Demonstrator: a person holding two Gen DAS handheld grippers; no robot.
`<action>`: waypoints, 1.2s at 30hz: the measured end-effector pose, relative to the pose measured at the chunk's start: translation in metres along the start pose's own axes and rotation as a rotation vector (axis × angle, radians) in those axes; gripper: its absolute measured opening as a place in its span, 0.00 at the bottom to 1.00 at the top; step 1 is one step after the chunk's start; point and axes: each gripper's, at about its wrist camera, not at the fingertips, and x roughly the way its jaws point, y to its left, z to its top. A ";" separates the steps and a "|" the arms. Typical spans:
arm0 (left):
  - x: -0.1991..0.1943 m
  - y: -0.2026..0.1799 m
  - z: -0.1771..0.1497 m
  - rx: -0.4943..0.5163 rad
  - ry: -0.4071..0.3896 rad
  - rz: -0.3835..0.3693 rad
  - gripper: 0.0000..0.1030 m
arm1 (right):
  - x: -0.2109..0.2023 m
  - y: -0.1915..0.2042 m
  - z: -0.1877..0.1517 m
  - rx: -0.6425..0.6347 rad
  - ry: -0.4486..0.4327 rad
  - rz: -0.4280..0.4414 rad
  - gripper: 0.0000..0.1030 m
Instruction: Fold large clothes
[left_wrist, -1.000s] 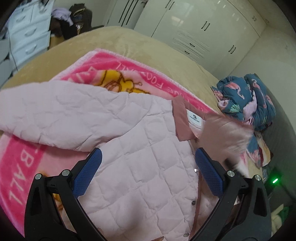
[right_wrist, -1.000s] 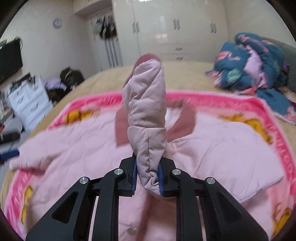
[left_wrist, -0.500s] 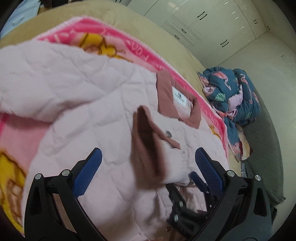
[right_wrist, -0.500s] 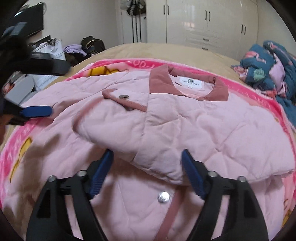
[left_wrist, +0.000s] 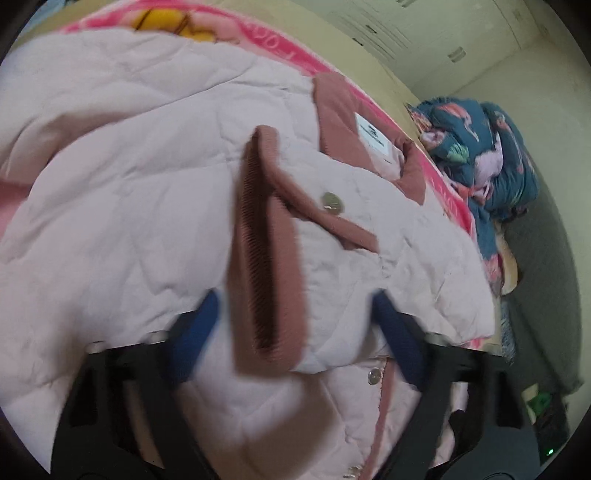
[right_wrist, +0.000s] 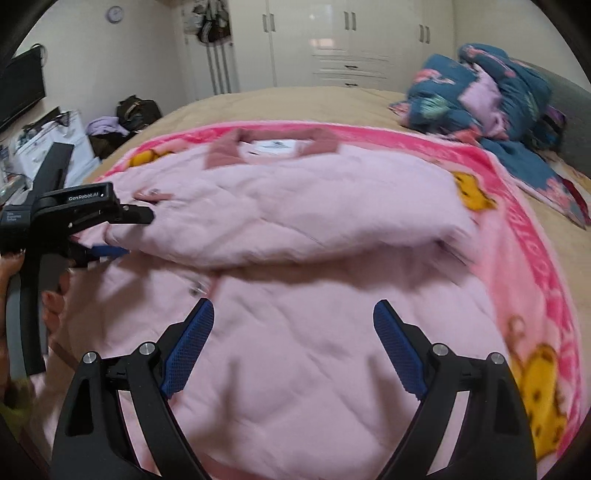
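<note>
A second ago your right gripper (right_wrist: 293, 345) was clamped on the pink sleeve (right_wrist: 280, 218) and held it upright; that sleeve now lies folded across the chest of the quilted pink jacket (right_wrist: 295, 362), and the gripper has let go and backed away toward the hem; its blue pads (right_wrist: 188, 350) stand wide apart, with nothing between them, over the lower front of the jacket, though you cannot tell whether they touch the cloth.

Your left gripper (left_wrist: 295, 332) has moved in from the open jacket front to the folded sleeve's cuff (left_wrist: 266, 258); the jaws are spread wide on either side of the brown ribbed cuff without closing on it; the cuff sits between the blue pads (left_wrist: 195, 332), blurred, so contact cannot be judged. In the right wrist view the left gripper (right_wrist: 122, 232) shows at the sleeve's end, one finger above the cloth and one below.

The jacket lies face up, its collar (right_wrist: 221, 153) away from you, on the pink cartoon blanket (right_wrist: 535, 266) spread over the bed (right_wrist: 295, 103); a blue flamingo-print quilt (right_wrist: 480, 92) is heaped well apart near the headboard.
</note>
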 end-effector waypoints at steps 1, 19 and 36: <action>0.001 -0.002 0.000 0.007 -0.001 -0.008 0.46 | -0.001 -0.006 -0.002 0.010 0.004 -0.005 0.85; -0.102 -0.063 0.052 0.308 -0.310 0.069 0.15 | -0.016 -0.038 0.007 0.101 -0.050 -0.036 0.79; -0.028 0.030 0.020 0.245 -0.159 0.230 0.20 | 0.053 -0.071 0.069 0.229 0.005 -0.053 0.79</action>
